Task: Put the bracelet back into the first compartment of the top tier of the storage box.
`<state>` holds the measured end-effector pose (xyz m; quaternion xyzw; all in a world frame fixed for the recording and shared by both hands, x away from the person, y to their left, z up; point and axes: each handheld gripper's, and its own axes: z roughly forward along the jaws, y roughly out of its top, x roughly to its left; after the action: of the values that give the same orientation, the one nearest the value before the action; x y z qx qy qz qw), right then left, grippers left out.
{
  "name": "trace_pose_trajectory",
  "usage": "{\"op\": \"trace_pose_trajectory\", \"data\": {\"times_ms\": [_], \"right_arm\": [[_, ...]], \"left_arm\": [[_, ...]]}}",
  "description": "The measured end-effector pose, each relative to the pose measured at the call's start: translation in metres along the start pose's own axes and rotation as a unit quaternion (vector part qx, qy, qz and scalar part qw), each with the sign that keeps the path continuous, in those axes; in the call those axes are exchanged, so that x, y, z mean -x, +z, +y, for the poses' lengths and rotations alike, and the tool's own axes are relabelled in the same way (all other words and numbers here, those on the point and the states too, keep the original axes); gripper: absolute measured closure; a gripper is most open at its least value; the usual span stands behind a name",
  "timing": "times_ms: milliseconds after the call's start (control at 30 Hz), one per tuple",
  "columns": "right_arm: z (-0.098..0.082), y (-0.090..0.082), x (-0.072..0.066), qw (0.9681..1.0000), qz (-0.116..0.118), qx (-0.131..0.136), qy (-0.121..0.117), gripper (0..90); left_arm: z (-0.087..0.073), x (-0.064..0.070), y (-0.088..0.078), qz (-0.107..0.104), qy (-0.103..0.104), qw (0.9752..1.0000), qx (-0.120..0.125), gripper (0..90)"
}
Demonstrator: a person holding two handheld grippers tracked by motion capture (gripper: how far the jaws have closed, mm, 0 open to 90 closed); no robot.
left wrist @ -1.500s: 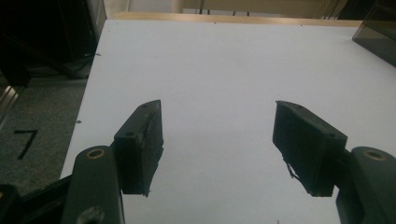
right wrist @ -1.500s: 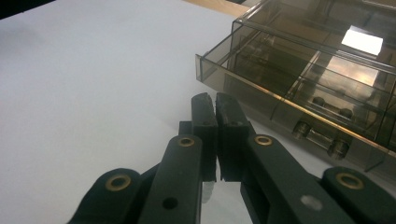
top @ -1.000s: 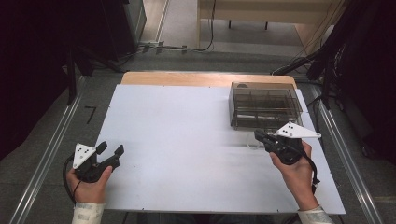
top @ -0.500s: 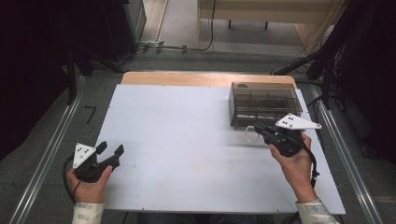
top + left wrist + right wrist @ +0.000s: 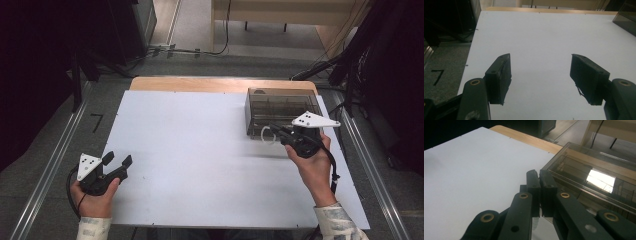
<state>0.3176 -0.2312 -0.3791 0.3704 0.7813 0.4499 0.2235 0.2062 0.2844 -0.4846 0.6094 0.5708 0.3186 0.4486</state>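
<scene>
Two grippers flank bare white board: left gripper wide-jawed near the front-left edge, right gripper pressed closed beside the smoky box.

A box is set on the table at its far right corner. Just before the box's near edge, the right gripper is held, with a ring touching its tip. Well to the left of the box, at the table's near left edge, the left gripper is held.
</scene>
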Motion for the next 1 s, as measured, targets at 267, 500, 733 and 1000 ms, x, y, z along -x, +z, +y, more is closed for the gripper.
{"op": "trace_pose_trajectory", "data": {"times_ms": [267, 500, 733, 1000], "right_arm": [[0.005, 0.007, 0.004, 1.0000, -0.004, 0.001, 0.003, 85.1], [0.010, 0.015, 0.006, 1.0000, -0.006, 0.002, 0.006, 85.1], [0.014, 0.023, 0.007, 0.9999, -0.009, 0.001, 0.008, 85.1], [0.019, 0.027, 0.012, 0.9997, -0.013, 0.007, 0.018, 85.2]], "left_arm": [[0.000, 0.000, 0.000, 0.000, 0.000, 1.0000, 0.000, 34.0], [0.000, 0.000, 0.000, 0.000, 0.000, 1.0000, 0.000, 34.0], [0.000, -0.001, 0.000, 0.000, 0.000, 1.0000, 0.000, 34.0], [0.000, -0.001, 0.000, -0.001, 0.000, 1.0000, 0.001, 34.0]]}}
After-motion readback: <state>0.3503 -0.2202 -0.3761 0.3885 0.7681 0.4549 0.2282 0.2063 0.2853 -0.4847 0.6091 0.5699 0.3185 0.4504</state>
